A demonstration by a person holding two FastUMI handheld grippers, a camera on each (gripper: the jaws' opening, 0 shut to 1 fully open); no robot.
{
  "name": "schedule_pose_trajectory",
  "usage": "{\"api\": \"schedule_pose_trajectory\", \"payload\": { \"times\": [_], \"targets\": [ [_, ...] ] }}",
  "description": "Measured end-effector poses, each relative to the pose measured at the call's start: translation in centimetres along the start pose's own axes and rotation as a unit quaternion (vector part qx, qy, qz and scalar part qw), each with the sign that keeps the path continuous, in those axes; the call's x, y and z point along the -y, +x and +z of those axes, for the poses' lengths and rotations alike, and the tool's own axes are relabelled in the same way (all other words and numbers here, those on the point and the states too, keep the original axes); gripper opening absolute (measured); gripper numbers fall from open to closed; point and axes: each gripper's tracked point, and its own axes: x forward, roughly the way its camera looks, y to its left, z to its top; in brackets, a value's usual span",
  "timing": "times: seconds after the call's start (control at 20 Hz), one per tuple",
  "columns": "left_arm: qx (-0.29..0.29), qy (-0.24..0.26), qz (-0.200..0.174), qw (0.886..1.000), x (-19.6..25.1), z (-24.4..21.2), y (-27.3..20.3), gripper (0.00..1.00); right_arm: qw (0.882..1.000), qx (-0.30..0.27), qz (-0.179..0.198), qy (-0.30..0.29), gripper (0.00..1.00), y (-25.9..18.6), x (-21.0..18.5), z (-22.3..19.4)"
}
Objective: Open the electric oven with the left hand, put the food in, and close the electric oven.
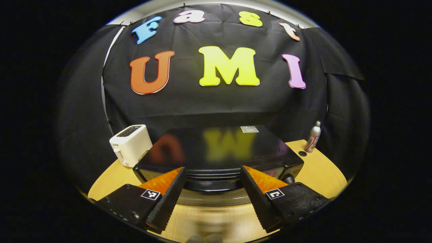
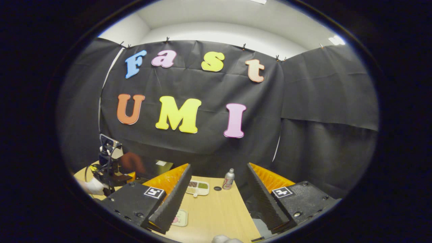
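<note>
Left tool [image 1: 212, 189]: fingers spread wide, empty, hovering just before the electric oven [image 1: 219, 152], which sits mid-counter [image 1: 324, 168] between a white toaster [image 1: 131, 144] and a bottle [image 1: 313, 136]. Oven door appears closed. Judged heavy, rigid, glossy; the handle along the door's front edge is the likely place to grip, though blurred here. Right tool [image 2: 217, 199]: also wide, empty, above a food tray [image 2: 198, 187] on the counter.

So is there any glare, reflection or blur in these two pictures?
Left gripper view: the oven has a glossy top that mirrors the wall; the table edge near the camera is blurred. Right gripper view: straight lines bend, and the bottle looks soft.
</note>
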Motion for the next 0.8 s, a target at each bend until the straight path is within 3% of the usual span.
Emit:
{"api": "schedule_pose_trajectory", "payload": {
  "times": [0.05,0.15,0.8],
  "targets": [
    [-0.013,0.001,-0.002,1.0,0.1,-0.6,0.1,0.89,1.0,-0.001,0.003,0.001,0.97,0.1,-0.3,0.0],
    [-0.018,-0.005,-0.008,1.0,-0.1,-0.5,0.1,0.99,1.0,-0.001,0.009,0.004,1.0,0.2,-0.7,0.0],
    [-0.037,-0.005,-0.011,0.999,0.1,-4.2,-5.6,0.98,0.999,-0.007,0.031,0.008,1.0,-1.0,-2.4,-1.4]
  ]
}}
